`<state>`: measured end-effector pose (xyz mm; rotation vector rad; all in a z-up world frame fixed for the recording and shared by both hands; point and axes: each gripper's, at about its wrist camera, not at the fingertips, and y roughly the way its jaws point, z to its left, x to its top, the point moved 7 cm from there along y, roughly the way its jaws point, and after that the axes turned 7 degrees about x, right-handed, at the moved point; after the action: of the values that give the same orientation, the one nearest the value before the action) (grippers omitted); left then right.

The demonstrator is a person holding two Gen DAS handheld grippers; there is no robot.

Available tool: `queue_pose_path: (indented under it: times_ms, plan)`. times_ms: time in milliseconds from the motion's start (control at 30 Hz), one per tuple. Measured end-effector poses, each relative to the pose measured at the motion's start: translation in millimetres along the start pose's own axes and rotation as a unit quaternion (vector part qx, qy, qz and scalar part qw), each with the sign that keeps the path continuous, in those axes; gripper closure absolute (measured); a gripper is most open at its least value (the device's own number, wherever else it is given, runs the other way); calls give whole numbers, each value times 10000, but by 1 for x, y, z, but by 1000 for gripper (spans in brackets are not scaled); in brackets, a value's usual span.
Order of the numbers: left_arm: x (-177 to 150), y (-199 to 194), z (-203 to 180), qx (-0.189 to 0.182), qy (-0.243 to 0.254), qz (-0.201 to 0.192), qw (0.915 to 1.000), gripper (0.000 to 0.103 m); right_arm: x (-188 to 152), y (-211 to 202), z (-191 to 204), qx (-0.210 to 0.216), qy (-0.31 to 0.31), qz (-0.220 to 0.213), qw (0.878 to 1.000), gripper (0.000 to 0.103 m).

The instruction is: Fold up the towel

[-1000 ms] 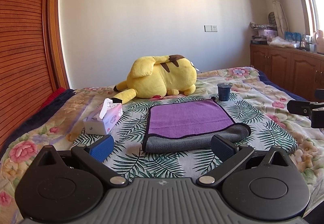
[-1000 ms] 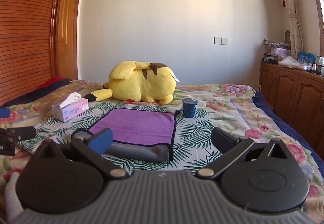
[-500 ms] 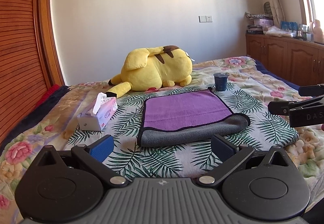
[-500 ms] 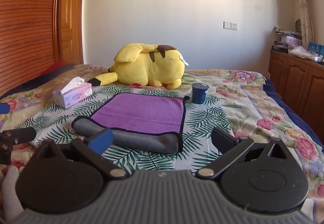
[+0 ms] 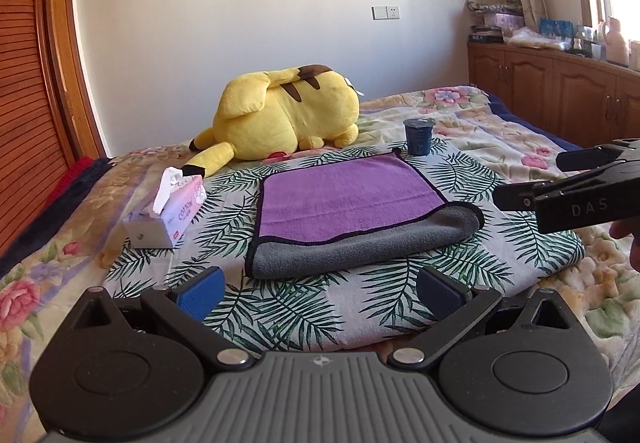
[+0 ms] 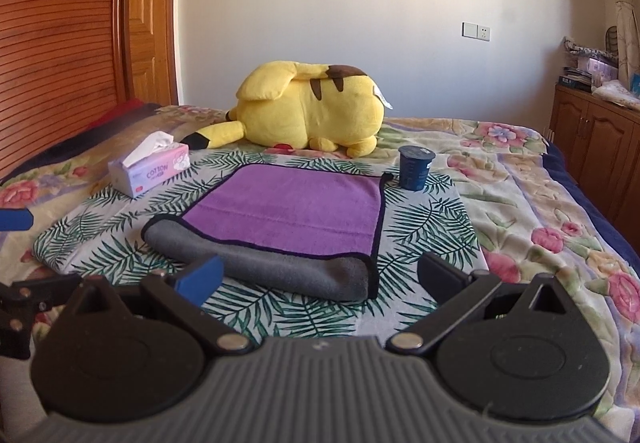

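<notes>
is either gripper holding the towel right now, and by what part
Nothing is held. The left gripper and right gripper both stand open, short of the near grey fold of the towel, which lies on the bed untouched.

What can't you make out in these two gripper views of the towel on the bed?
- Towel: how many layers are folded, both views; the purple top hides what's under it.
- Dark blue cup: its contents, both views; seen side-on.
- Plush toy: its face, both views; turned away.
- Right gripper: its far side, left wrist view; cut off by the edge.
</notes>
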<state>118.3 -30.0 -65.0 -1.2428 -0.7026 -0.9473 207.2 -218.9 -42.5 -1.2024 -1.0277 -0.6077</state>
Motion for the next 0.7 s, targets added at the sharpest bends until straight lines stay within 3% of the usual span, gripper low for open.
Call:
queue_pose_path:
  times_ms: [467,600,700]
  plan:
    - [11,25,-2,-268,3,85,9996,25,4,29,-13,130,99,180,9997,1]
    - [15,36,0,-259,30,119,9996,28,5,37,-17,190,151,229,9994,13]
    - [17,45,3,-277,15,159,9995,34,6,45,-19,188,148,252,9994,14]
